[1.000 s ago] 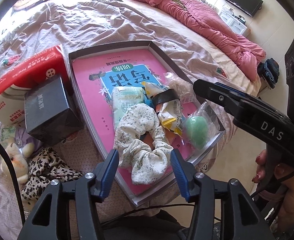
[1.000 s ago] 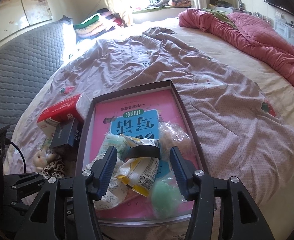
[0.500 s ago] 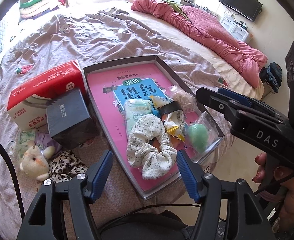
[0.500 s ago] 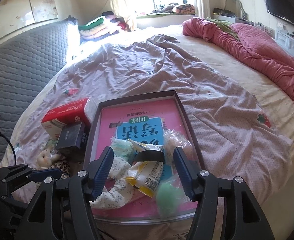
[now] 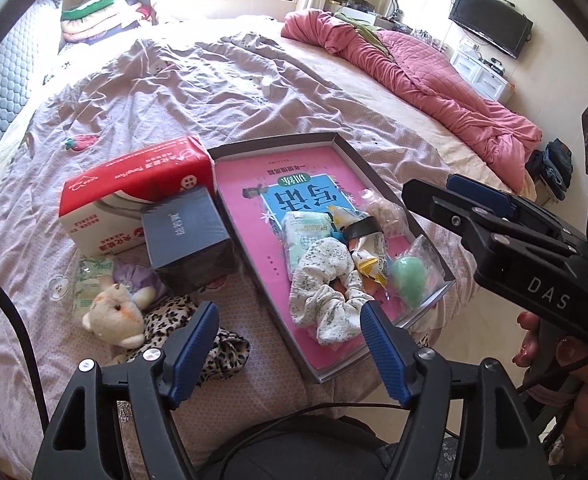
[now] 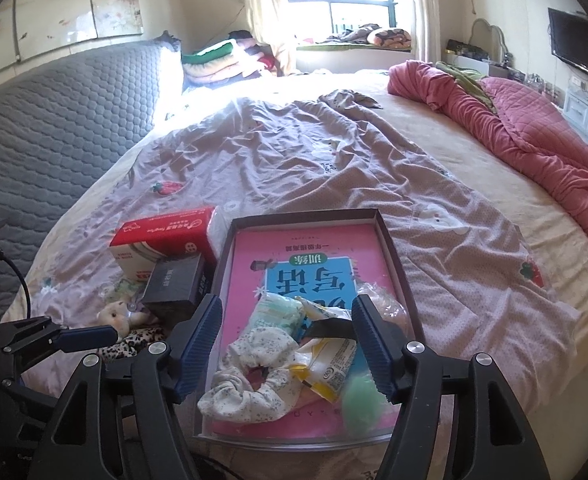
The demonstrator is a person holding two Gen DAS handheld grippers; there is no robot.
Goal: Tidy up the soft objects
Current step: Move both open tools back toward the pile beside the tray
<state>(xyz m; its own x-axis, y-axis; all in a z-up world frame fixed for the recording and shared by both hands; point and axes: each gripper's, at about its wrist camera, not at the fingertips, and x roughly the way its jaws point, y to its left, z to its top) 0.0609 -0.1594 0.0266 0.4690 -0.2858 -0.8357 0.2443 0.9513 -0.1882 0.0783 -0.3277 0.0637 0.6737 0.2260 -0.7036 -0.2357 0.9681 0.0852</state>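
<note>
A shallow box with a pink book in it lies near the bed's front edge. On the book lie a white floral scrunchie, a pale wipes pack, a yellow snack packet and a green sponge in clear wrap. My left gripper hangs above the box's near corner, its jaws opening, nothing between them. My right gripper is raised over the items, its jaws opening too and holding nothing.
Left of the box sit a red tissue pack, a dark box, a small plush bear and a leopard-print cloth. A pink quilt lies at the far right. A hand holds the right gripper.
Both grippers have risen and drawn back from the box, and their jaws have spread wider. The scrunchie and packets stay on the book.
</note>
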